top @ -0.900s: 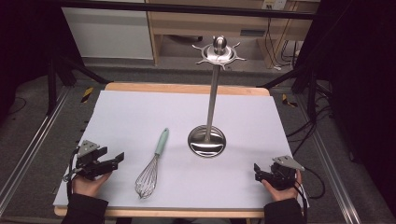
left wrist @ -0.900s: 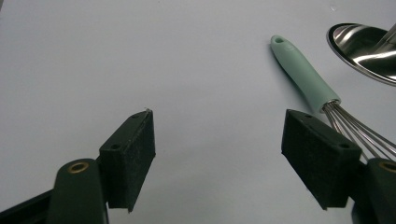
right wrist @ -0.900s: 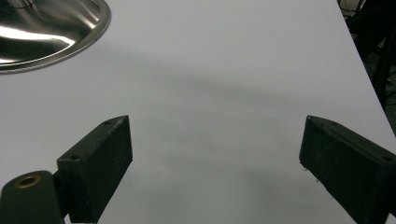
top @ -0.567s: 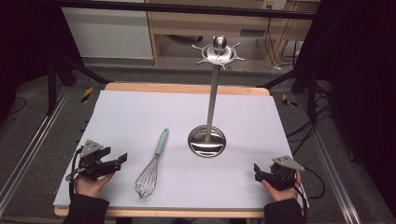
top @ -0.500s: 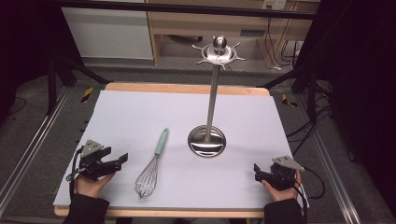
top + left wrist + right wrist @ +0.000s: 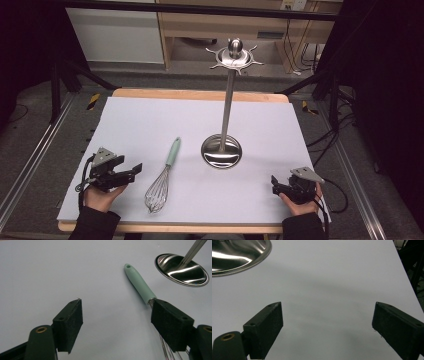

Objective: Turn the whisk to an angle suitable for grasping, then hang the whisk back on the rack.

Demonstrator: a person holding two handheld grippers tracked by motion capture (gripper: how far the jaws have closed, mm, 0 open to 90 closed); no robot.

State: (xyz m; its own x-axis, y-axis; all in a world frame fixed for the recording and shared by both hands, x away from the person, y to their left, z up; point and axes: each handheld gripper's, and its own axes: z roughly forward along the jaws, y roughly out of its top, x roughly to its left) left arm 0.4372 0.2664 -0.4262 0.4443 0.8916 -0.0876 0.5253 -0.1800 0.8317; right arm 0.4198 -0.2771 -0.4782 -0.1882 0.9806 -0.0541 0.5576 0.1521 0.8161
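Observation:
A whisk [image 6: 163, 175] with a mint-green handle [image 6: 140, 285] lies on the white table sheet, its wires toward the front edge. Behind and right of it stands a steel utensil stand [image 6: 226, 100] with a round base [image 6: 181, 269] and a hooked crown on top. My left gripper [image 6: 134, 170] hovers front left, open and empty, a short way left of the whisk; its right pad [image 6: 171, 323] covers part of the wires. My right gripper [image 6: 274, 183] rests front right, open and empty [image 6: 325, 330], with the stand's base [image 6: 239, 255] ahead to its left.
The white sheet [image 6: 150, 120] covers a wooden table with bare edges at back and front. Metal rails run along the floor on both sides. Cables lie on the floor at the right, and wooden furniture stands behind the table.
My left gripper has drifted slightly right, toward the whisk. The right gripper, whisk and stand have stayed put.

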